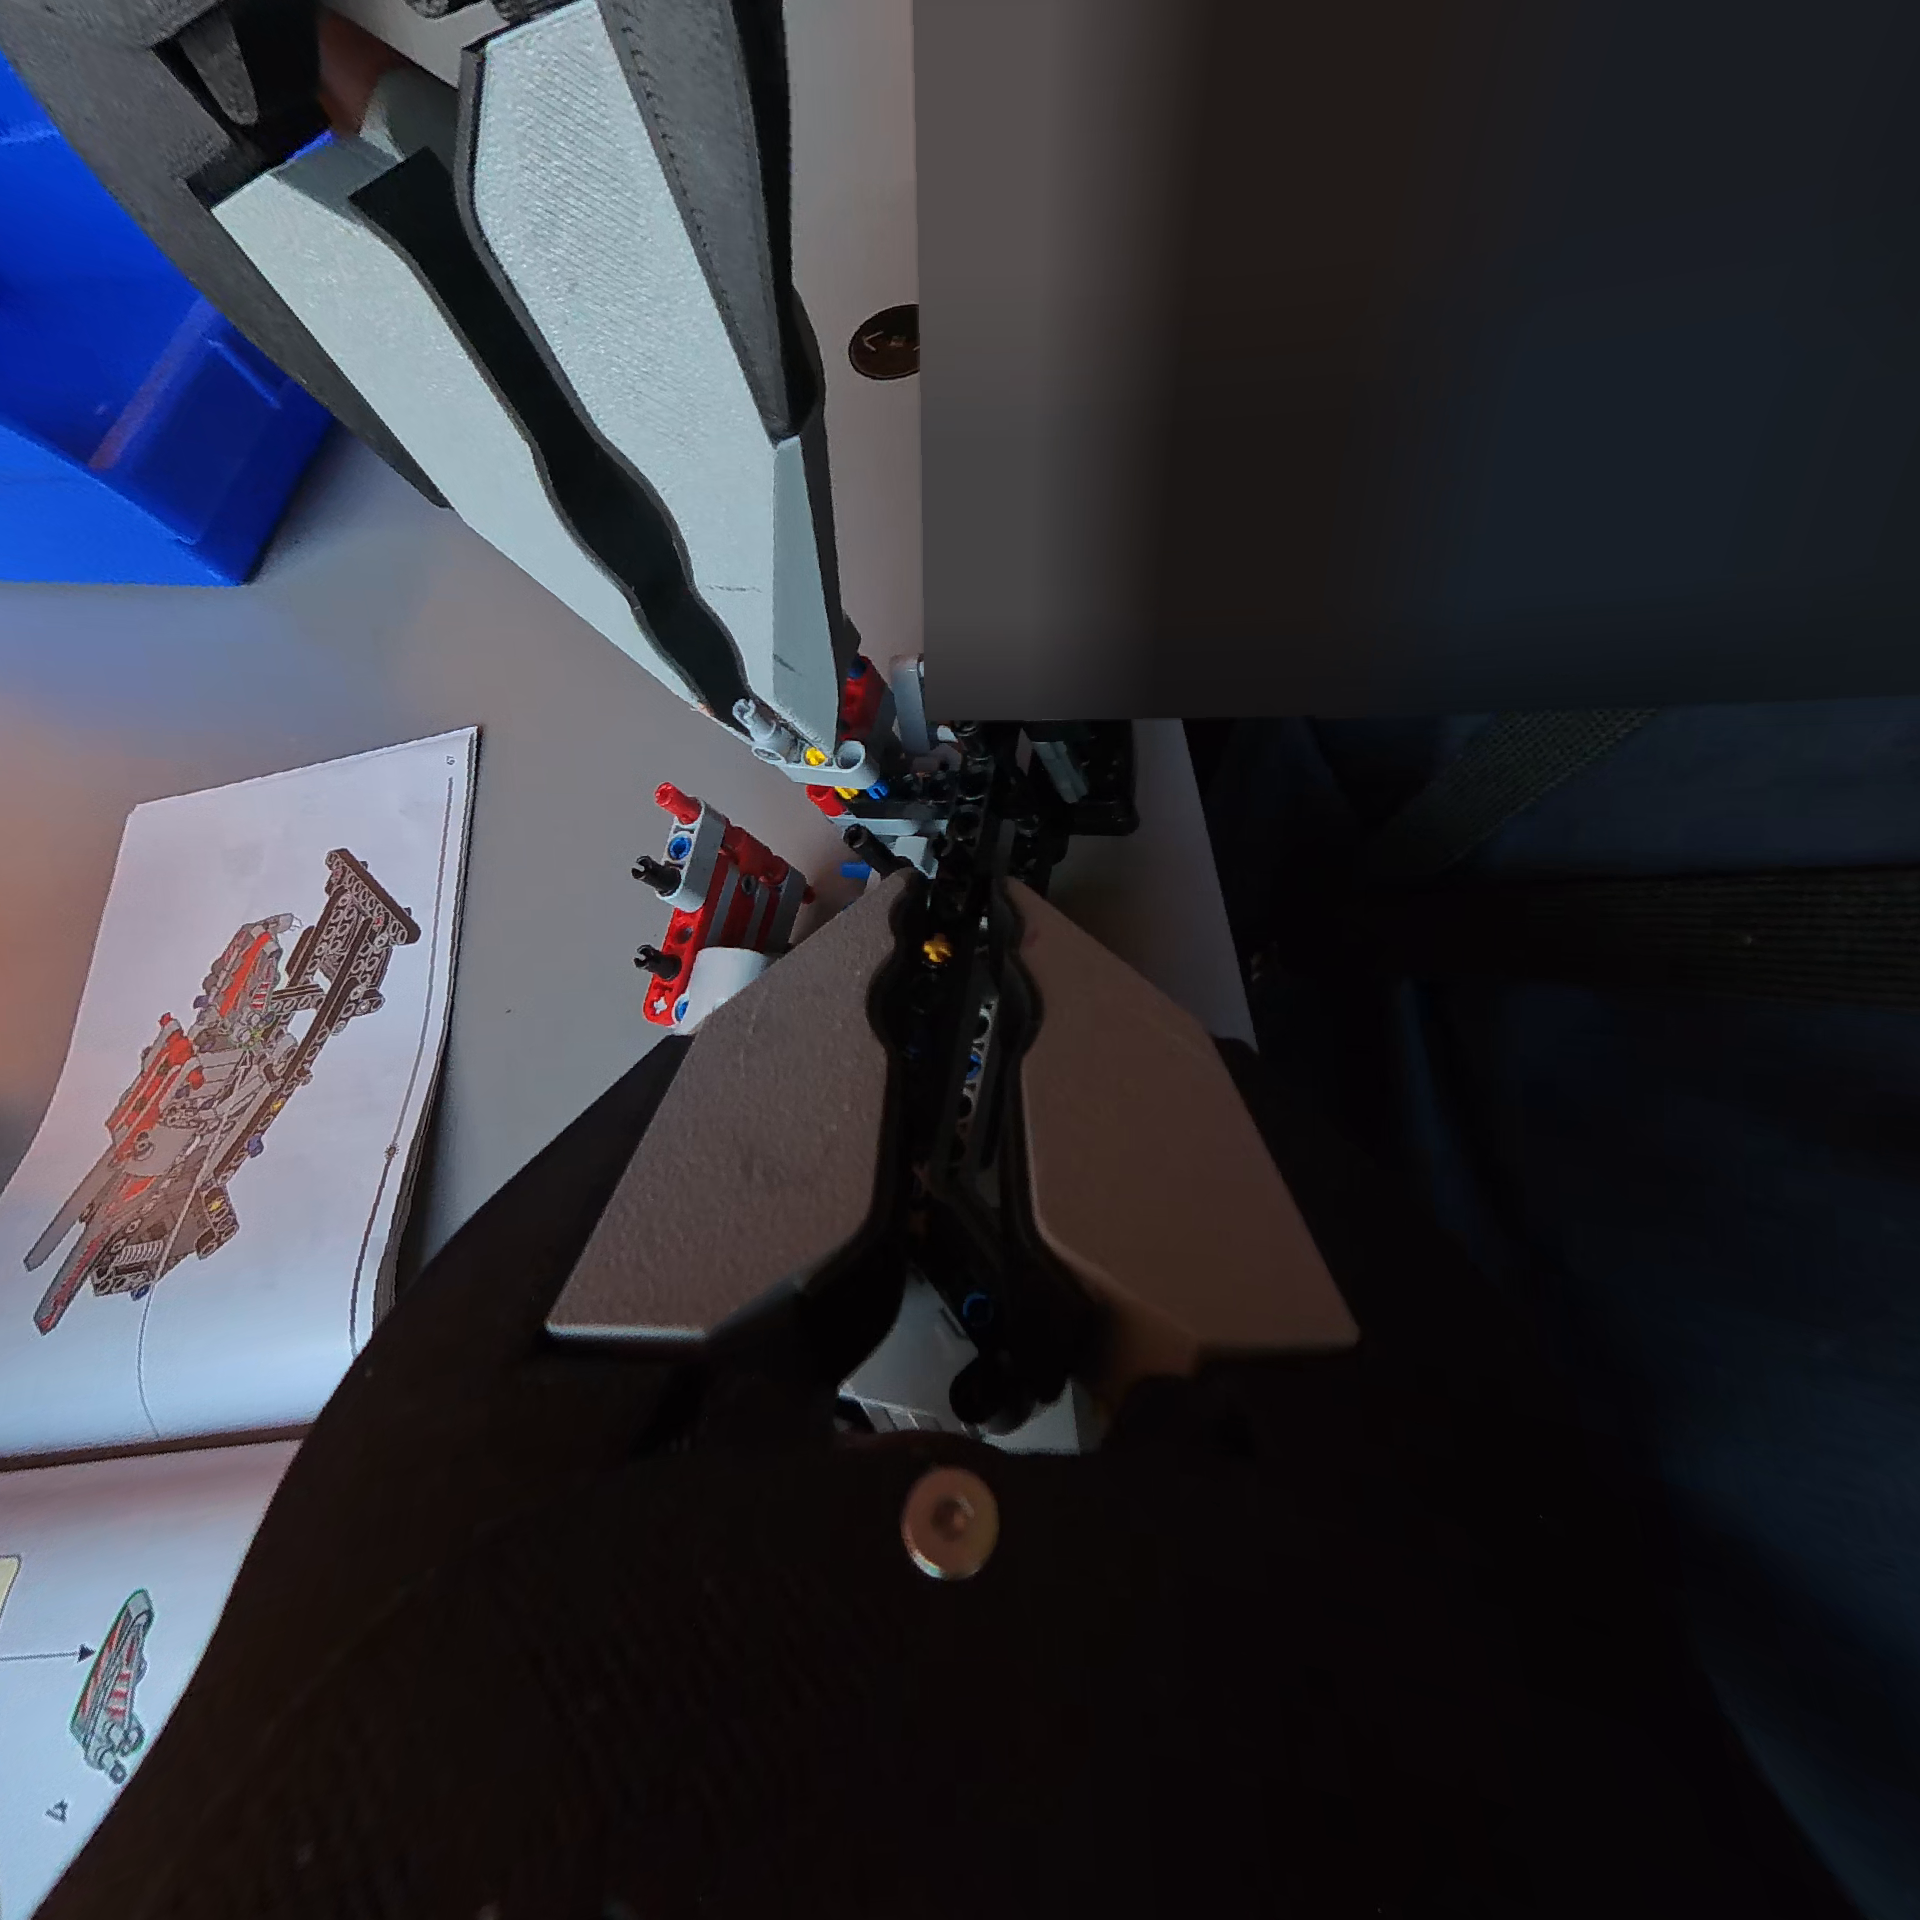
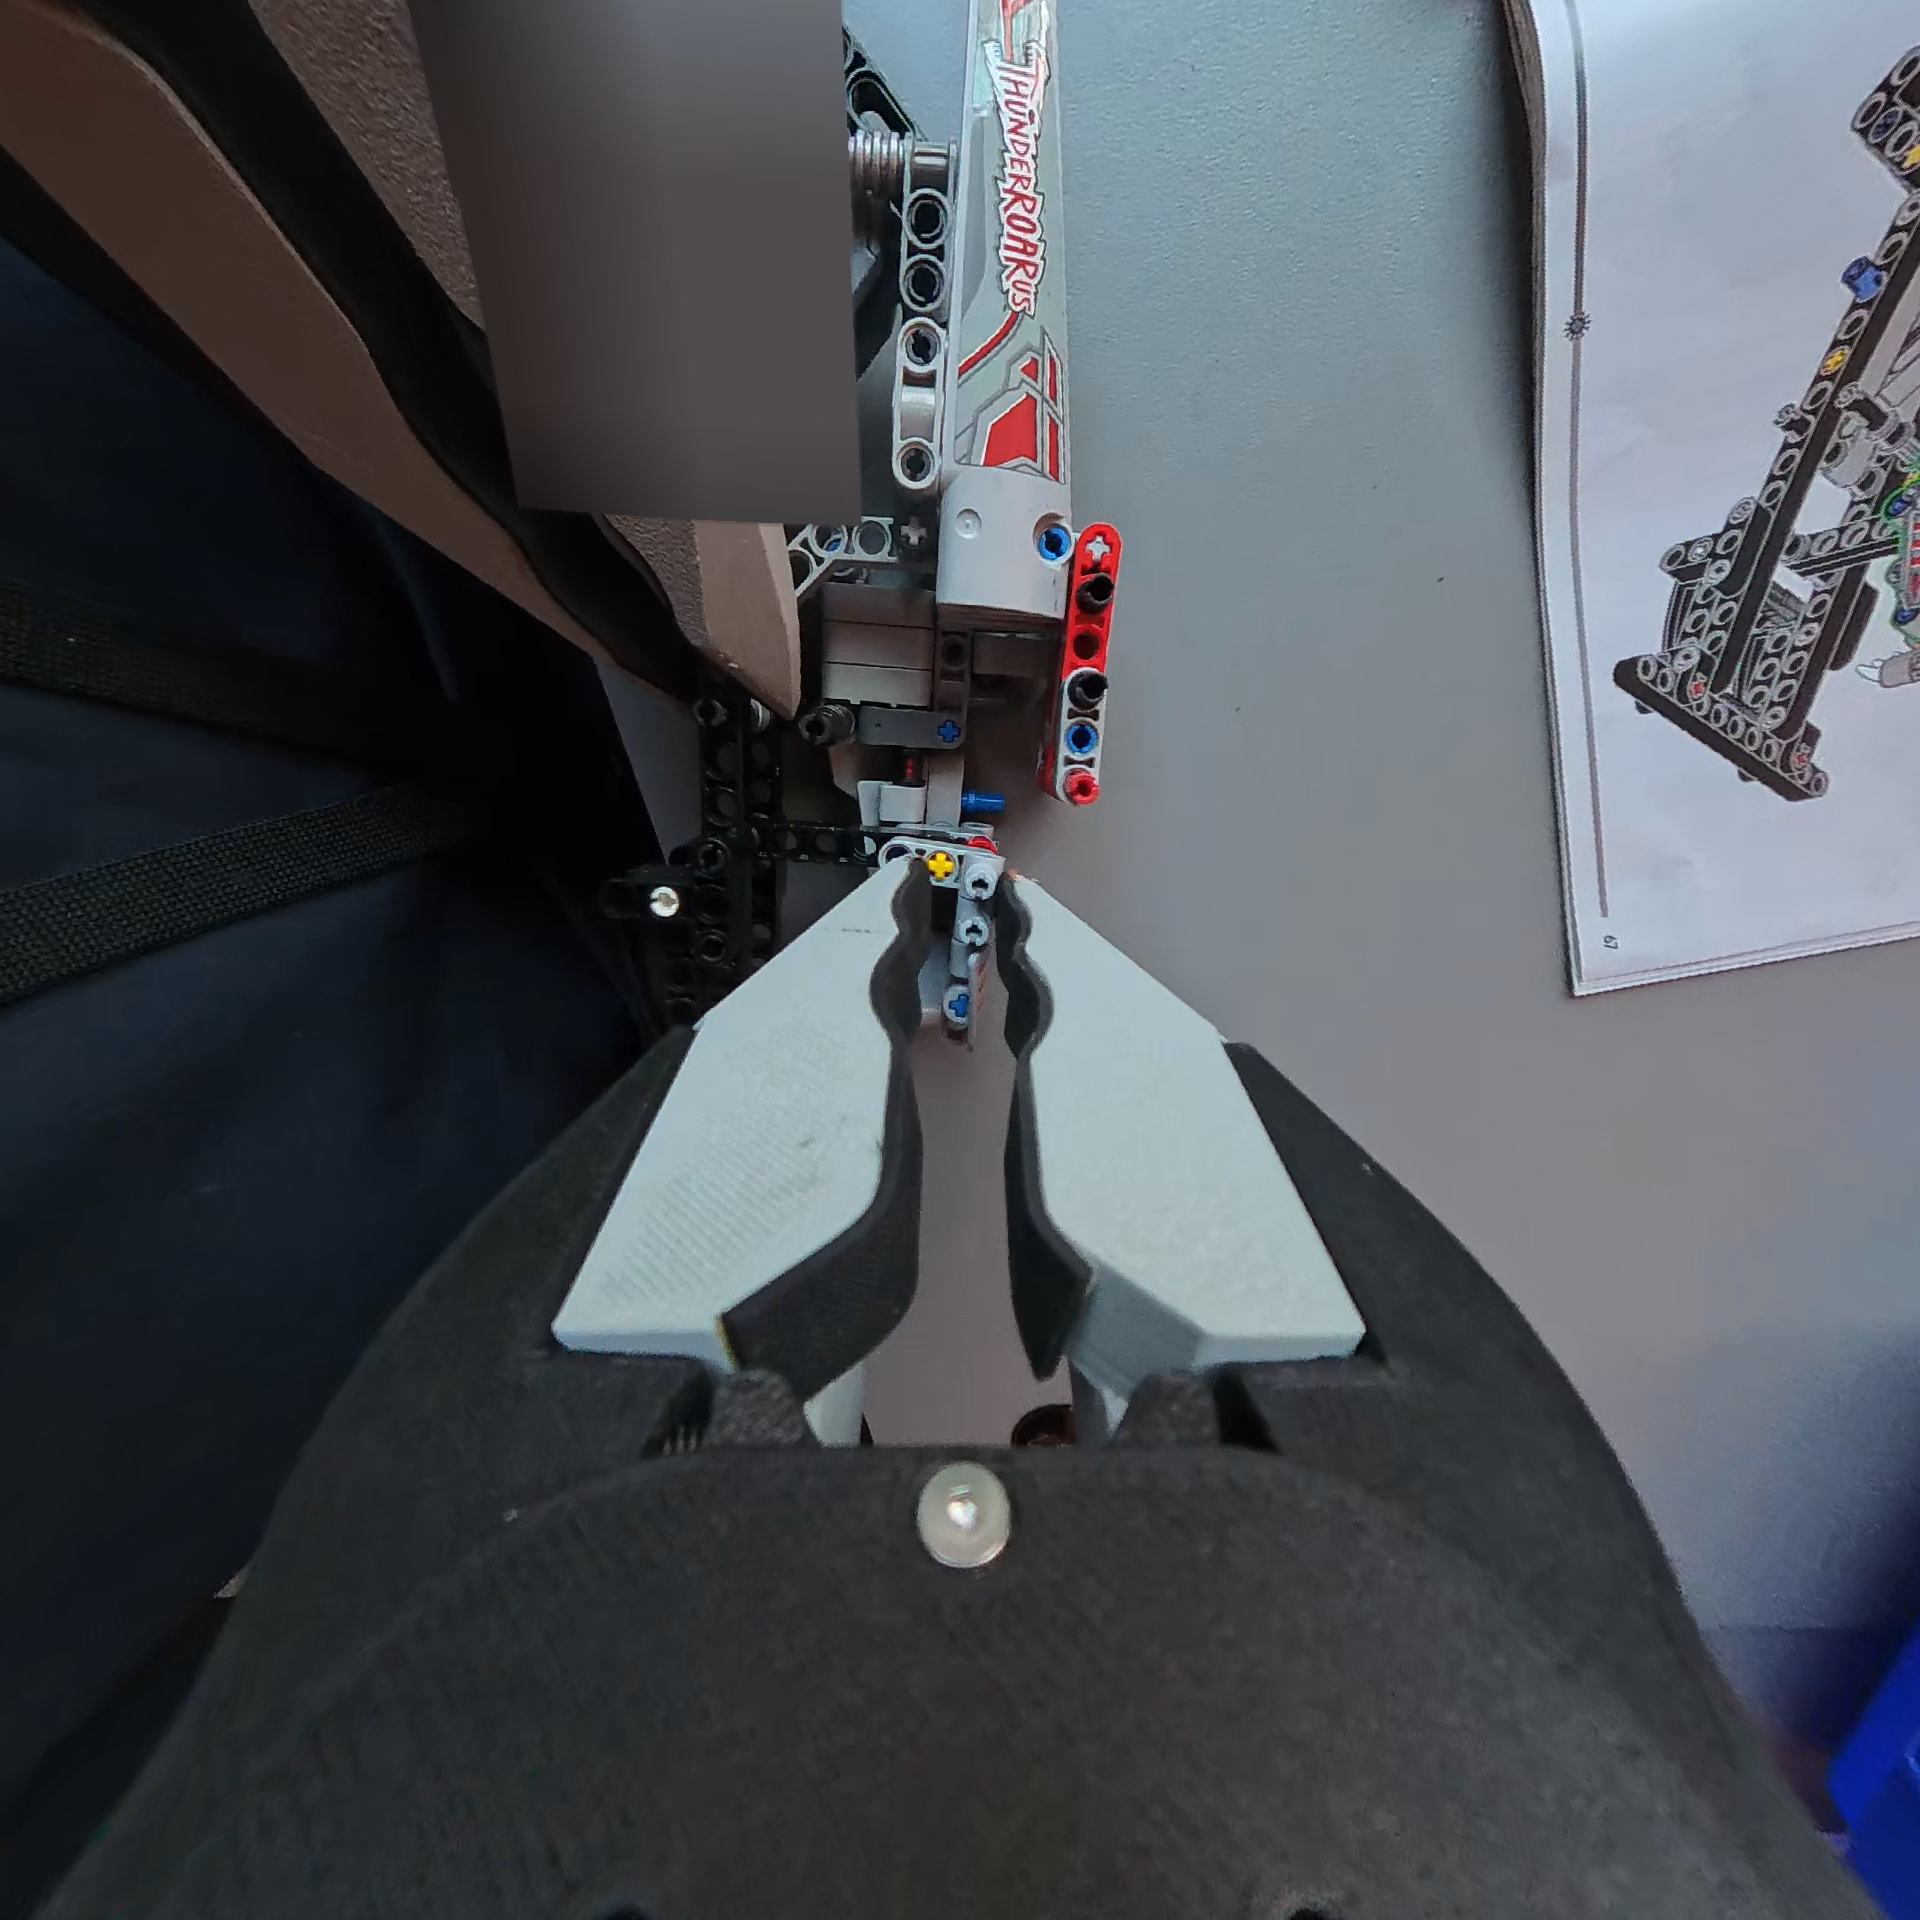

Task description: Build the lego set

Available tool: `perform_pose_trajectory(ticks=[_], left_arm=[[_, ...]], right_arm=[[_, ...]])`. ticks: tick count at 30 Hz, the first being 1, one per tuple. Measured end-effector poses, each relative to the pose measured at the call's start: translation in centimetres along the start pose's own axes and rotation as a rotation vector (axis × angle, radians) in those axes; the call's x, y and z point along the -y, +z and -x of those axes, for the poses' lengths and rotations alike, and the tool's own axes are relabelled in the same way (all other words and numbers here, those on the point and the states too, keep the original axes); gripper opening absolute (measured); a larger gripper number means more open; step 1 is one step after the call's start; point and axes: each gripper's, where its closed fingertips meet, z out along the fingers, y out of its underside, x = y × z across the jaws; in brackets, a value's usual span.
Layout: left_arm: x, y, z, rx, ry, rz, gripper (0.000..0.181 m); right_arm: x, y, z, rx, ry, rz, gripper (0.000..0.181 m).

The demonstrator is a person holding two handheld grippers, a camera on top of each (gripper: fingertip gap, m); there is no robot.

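Observation:
The partly built lego model (image 2: 1003,582) lies on the grey table, with a long grey stickered panel (image 2: 1013,312), a red beam (image 2: 1086,665) and a black frame (image 2: 727,883). My left gripper (image 1: 951,904) is shut on the black frame (image 1: 961,1039) at the table's edge. My right gripper (image 2: 956,883) is shut on a small light-grey beam (image 2: 961,956), whose far end meets the model beside a yellow pin (image 2: 940,864). In the left wrist view the right gripper (image 1: 774,732) comes down from the upper left onto the model (image 1: 727,904).
An open instruction booklet (image 1: 260,1039) lies left of the model; it also shows in the right wrist view (image 2: 1714,520). A blue bin (image 1: 104,364) stands beyond it. Dark cloth with straps (image 2: 208,883) lies past the table edge. About 5 cm separates my left fingertips from my right.

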Motion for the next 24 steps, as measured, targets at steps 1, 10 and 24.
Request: perform_pose_trajectory(ticks=[1, 10, 24], left_arm=[[0.0, 0.0, 0.0, 0.000, 0.000, 0.000, 0.010], [0.0, 0.0, 0.0, 0.000, -0.001, -0.004, 0.010], [-0.1, -0.1, 0.1, -0.034, -0.044, -0.014, 0.010]], right_arm=[[0.0, 0.0, 0.0, 0.001, 0.001, -0.001, 0.010], [0.2, 0.0, -0.1, 0.019, 0.042, -0.027, 0.010], [0.4, -0.5, 0.2, 0.139, 0.135, -0.077, 0.036]])
